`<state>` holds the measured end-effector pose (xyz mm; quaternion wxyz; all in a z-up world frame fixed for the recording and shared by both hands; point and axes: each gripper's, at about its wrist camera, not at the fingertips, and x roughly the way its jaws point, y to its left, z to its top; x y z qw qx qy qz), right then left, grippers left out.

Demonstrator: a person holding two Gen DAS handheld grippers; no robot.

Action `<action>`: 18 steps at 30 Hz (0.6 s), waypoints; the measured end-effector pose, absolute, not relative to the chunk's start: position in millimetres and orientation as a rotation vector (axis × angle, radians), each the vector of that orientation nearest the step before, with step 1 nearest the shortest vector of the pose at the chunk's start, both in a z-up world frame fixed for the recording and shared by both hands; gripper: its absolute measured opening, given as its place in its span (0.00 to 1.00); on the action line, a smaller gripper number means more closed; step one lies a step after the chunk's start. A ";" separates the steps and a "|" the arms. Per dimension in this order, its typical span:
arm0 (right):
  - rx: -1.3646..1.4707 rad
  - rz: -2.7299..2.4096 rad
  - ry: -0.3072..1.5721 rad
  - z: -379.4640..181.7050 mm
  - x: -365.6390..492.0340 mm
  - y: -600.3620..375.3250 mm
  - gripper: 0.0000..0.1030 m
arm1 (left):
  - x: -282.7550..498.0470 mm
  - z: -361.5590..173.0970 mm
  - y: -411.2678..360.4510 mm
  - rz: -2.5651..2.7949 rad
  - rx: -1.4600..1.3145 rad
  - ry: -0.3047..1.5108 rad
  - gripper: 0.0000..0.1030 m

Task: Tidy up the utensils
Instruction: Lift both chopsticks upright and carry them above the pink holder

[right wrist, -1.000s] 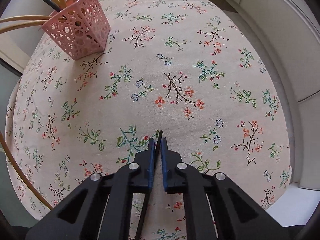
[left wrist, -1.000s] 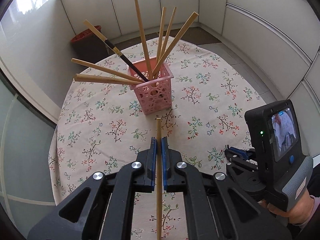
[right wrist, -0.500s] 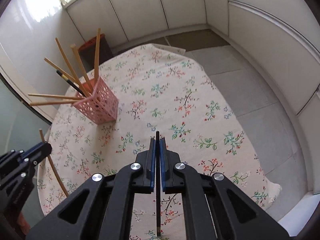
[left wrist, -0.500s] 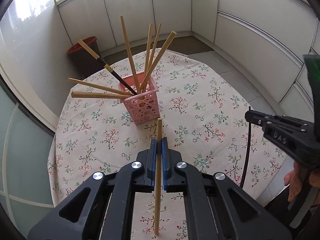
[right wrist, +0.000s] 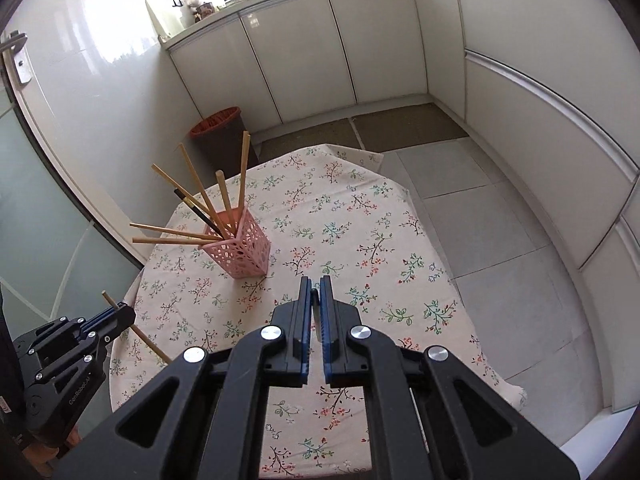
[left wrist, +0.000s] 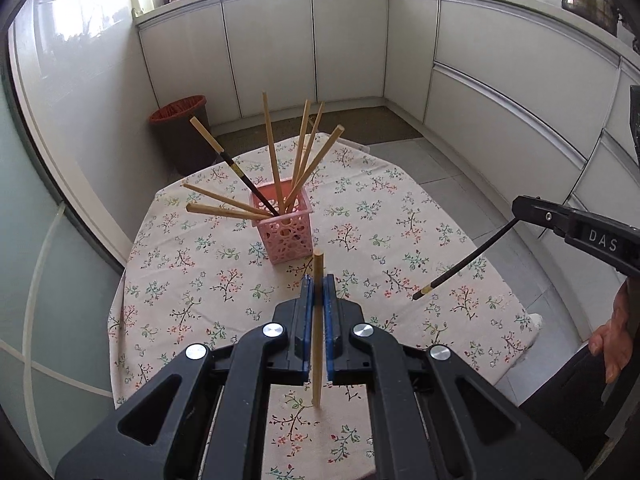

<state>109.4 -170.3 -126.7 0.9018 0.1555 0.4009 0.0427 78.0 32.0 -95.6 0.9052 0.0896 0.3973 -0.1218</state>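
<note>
A pink perforated holder [left wrist: 286, 230] stands on the floral tablecloth and holds several chopsticks, one of them dark; it also shows in the right wrist view [right wrist: 244, 250]. My left gripper [left wrist: 317, 292] is shut on a wooden chopstick [left wrist: 317, 320], held well above the table near the holder's front. My right gripper [right wrist: 316, 296] is shut on a dark chopstick [right wrist: 315, 308], seen end-on here. In the left wrist view the dark chopstick [left wrist: 464, 262] hangs from the right gripper [left wrist: 520, 206] at the right, high over the table.
The round table [left wrist: 400, 216] has a floral cloth. A dark bin with a red rim [left wrist: 182, 136] stands behind it by white cabinets [left wrist: 304, 48]. Tiled floor [right wrist: 500, 248] lies to the right. A glass door [right wrist: 36, 216] is at the left.
Both grippers have risen well away from the table with their chopsticks still held. The holder now looks smaller and farther, and the kitchen counter has come into view.
</note>
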 end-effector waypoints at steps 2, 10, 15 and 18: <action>0.319 0.101 0.811 -112.9 108.0 -169.7 0.04 | 76.0 -78.3 33.8 -0.260 0.166 0.797 0.04; 0.280 0.146 0.750 -53.4 109.1 -162.3 0.04 | 82.1 -10.6 39.7 -0.287 0.099 0.721 0.04; 0.276 0.180 0.728 -22.0 115.1 -158.2 0.04 | 92.3 12.9 44.3 -0.292 0.081 0.698 0.04; 0.285 0.210 0.724 -7.6 121.6 -155.4 0.04 | 101.3 23.1 47.1 -0.294 0.077 0.691 0.04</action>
